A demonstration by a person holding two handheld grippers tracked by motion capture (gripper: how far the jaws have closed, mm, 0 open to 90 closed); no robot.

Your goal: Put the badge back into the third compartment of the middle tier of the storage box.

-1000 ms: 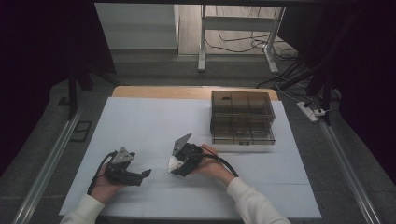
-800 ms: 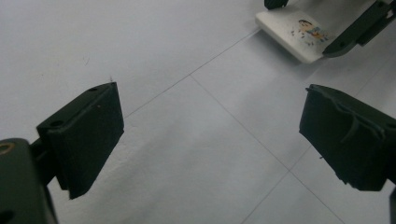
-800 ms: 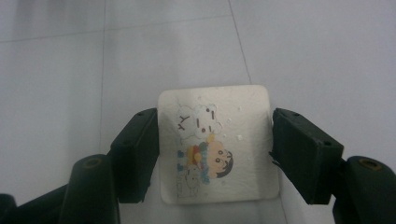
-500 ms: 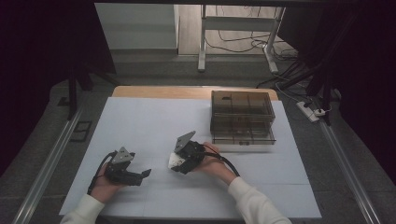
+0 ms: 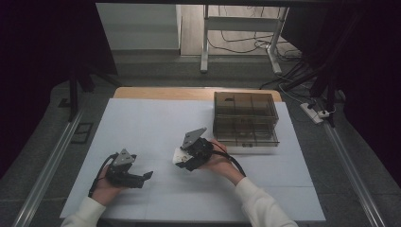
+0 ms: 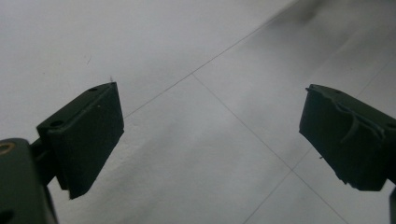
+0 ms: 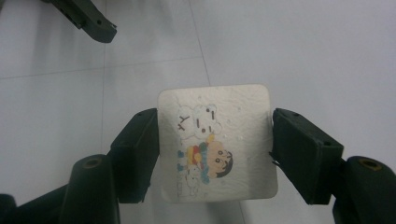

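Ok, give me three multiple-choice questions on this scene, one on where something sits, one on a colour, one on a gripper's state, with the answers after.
1. Where does the drawer box stand on the table?
A. far right part
B. near left corner
C. between the two hands

2. What colour is the square card between the right gripper jaws?
A. black
B. red
C. white with a cartoon print

3. How is the left gripper?
A. shut on a card
B. open over bare table
C. shut on a cable

Answers: 1 A, the high view shows it far right. 2 C, the right gripper view shows white with a cartoon figure. 3 B, its jaws stand wide apart.
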